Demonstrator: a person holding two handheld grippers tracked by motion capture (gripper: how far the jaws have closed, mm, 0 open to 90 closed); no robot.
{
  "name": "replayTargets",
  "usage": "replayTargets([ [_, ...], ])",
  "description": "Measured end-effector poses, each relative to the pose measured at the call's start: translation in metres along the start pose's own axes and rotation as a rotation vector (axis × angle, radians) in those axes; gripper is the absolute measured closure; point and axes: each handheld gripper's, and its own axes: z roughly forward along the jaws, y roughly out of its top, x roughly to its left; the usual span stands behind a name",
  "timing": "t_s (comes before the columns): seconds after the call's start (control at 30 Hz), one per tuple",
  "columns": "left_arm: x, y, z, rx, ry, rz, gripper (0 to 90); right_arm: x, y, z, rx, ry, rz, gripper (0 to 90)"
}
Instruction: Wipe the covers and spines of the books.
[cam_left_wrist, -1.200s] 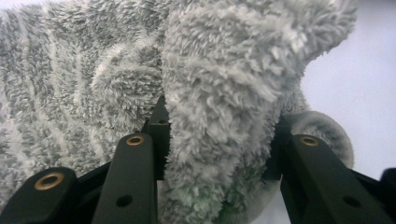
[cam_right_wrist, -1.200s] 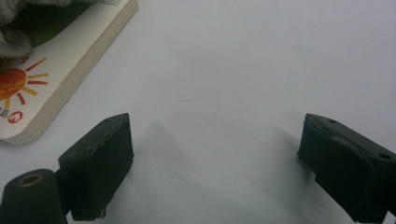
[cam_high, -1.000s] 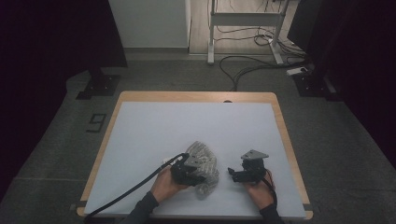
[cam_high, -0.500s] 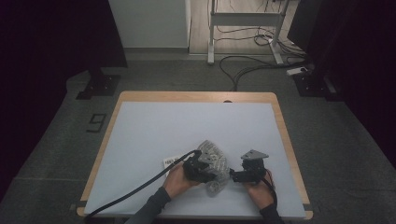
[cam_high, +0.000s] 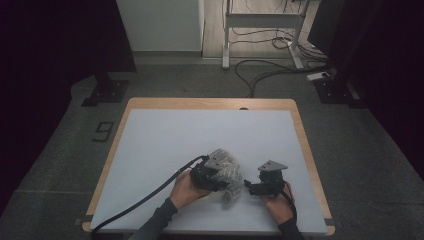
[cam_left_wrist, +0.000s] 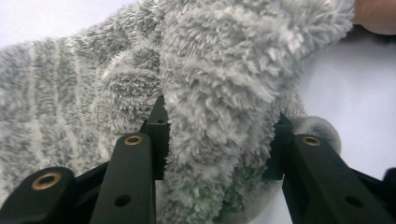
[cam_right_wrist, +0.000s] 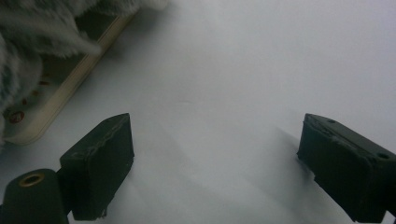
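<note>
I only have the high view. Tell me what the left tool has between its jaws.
Observer: The left tool has a thick fold of the fuzzy grey sock between its jaws.
Operator: Report the right tool.
Observer: The right tool has its jaws spread wide over bare white table, with nothing between them.
Operator: Say what lies near it.
Observer: A cream-coloured flat object lies partly under the sock at the upper left of the right gripper view; I cannot tell what it is.
</note>
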Motion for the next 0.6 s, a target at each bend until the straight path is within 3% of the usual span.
replayTargets([
  [0.6,0.011,-0.001,-0.042,-0.019,0.067,-0.005,57.6,0.000,0.000,0.000,-0.001,0.000,0.001,9.8],
])
